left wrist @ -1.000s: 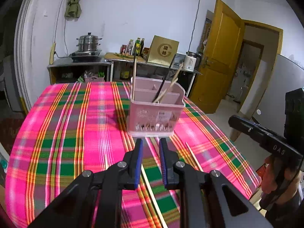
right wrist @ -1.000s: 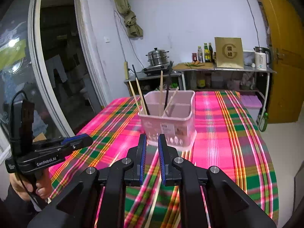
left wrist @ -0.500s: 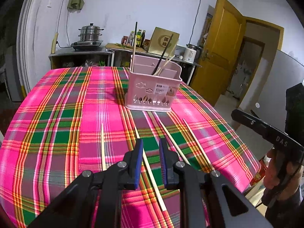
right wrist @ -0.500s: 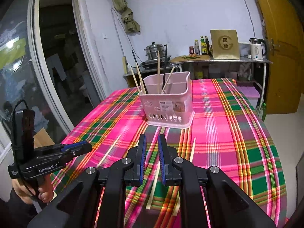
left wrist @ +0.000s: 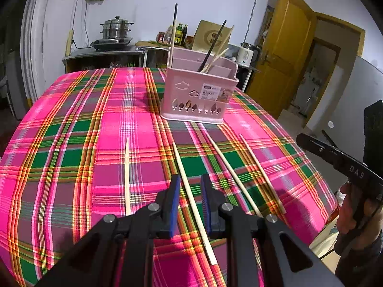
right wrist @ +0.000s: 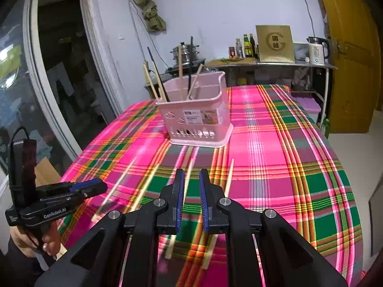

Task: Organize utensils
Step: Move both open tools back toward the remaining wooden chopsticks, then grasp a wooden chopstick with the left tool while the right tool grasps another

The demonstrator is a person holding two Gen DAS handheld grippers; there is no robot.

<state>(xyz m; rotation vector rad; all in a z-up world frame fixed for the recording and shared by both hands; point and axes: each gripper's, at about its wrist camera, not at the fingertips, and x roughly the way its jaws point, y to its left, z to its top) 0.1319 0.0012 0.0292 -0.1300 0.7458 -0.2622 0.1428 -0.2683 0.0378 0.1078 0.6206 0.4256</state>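
Observation:
A pink utensil basket stands on the plaid tablecloth and holds several upright chopsticks, light and black. It also shows in the right wrist view. Several light wooden chopsticks lie loose on the cloth in front of it: one at the left, one in the middle, two at the right. My left gripper hovers over the middle chopstick, jaws slightly apart and empty. My right gripper is slightly open and empty above the loose chopsticks.
The plaid-covered table ends close at the right, where the other hand-held gripper shows. Behind stand a counter with a steel pot, bottles, a kettle and a yellow door.
Both grippers have pulled back from the basket and tilted down. The basket now looks farther off and the loose chopsticks on the cloth have come into view.

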